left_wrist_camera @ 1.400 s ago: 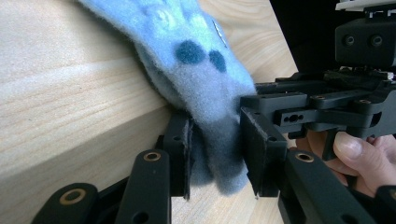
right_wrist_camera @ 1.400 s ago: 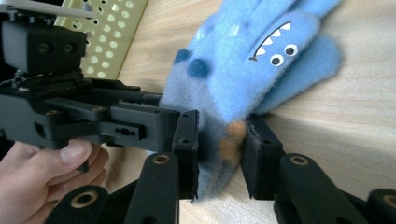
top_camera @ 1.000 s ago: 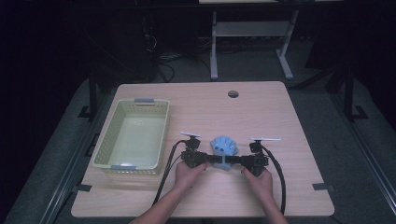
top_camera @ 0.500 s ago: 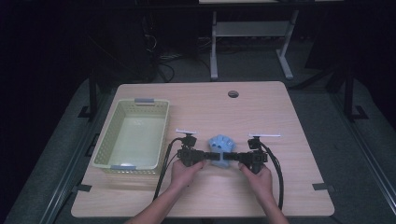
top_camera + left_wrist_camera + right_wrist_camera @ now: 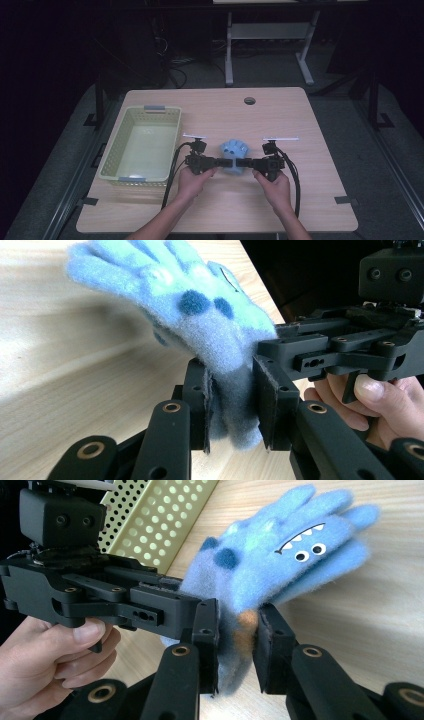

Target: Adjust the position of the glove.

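Both our grippers, left gripper [image 5: 226, 162] and right gripper [image 5: 246, 163], are now clamped on the blue glove [image 5: 234, 151], jaws pinching its cuff. Since a second ago it's lifted slightly off the table [image 5: 320, 150], right of the basket [image 5: 143, 145]; likely basket-bound.

Wooden table [image 5: 310, 195] with a round hole [image 5: 249, 100] near its far edge and dark tape marks at its near corners. Pale yellow-green perforated basket [image 5: 112, 160] standing on the table's left part, a grey tag on each short rim. Beyond the table, a white frame [image 5: 265, 31] and cables [image 5: 172, 67] on the dark floor.
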`<state>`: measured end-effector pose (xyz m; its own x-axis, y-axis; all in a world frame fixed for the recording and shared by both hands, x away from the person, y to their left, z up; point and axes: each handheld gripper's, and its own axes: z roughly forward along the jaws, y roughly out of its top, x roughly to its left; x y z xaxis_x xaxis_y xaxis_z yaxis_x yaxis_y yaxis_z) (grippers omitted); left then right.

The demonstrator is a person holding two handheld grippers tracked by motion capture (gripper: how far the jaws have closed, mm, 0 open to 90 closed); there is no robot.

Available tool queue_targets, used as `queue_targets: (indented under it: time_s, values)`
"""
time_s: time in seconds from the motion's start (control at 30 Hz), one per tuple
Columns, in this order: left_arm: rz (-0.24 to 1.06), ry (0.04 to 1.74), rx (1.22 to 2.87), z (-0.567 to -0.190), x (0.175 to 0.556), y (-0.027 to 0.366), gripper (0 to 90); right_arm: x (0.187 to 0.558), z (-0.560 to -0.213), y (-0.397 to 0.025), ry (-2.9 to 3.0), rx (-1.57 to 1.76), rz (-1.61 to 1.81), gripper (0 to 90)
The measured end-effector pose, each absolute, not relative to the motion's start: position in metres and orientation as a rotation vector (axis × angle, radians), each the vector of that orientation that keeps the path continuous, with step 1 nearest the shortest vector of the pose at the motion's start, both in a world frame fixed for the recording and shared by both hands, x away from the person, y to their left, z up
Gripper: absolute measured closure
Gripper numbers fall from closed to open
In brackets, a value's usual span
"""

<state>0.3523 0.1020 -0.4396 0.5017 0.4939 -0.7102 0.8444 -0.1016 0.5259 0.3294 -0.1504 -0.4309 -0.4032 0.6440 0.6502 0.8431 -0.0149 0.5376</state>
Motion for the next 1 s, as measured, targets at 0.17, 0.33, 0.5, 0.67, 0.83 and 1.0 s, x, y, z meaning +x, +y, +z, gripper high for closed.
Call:
queue_targets:
  time_s: [0.17,0.33,0.5,0.67,0.83,1.0]
  values:
    - [-0.419,1.114,1.764,-0.432,0.352,0.104,69.4,0.331,-0.427,-0.148,-2.046,-1.56,-1.386,73.9]
    - [-0.42,1.127,1.75,-0.427,0.353,0.11,69.4,0.334,-0.418,-0.142,-2.073,-1.548,-1.386,73.9]
    - [-0.408,1.133,1.752,-0.422,0.355,0.112,69.4,0.337,-0.414,-0.139,-2.067,-1.546,-1.389,73.9]
    - [-0.412,1.128,1.752,-0.422,0.358,0.114,69.5,0.339,-0.412,-0.137,-2.081,-1.547,-1.387,73.9]
    - [-0.405,1.121,1.746,-0.419,0.358,0.119,69.4,0.34,-0.409,-0.133,-2.089,-1.537,-1.379,74.0]
    - [-0.397,1.12,1.743,-0.417,0.356,0.121,69.4,0.341,-0.407,-0.13,-2.101,-1.532,-1.379,74.0]
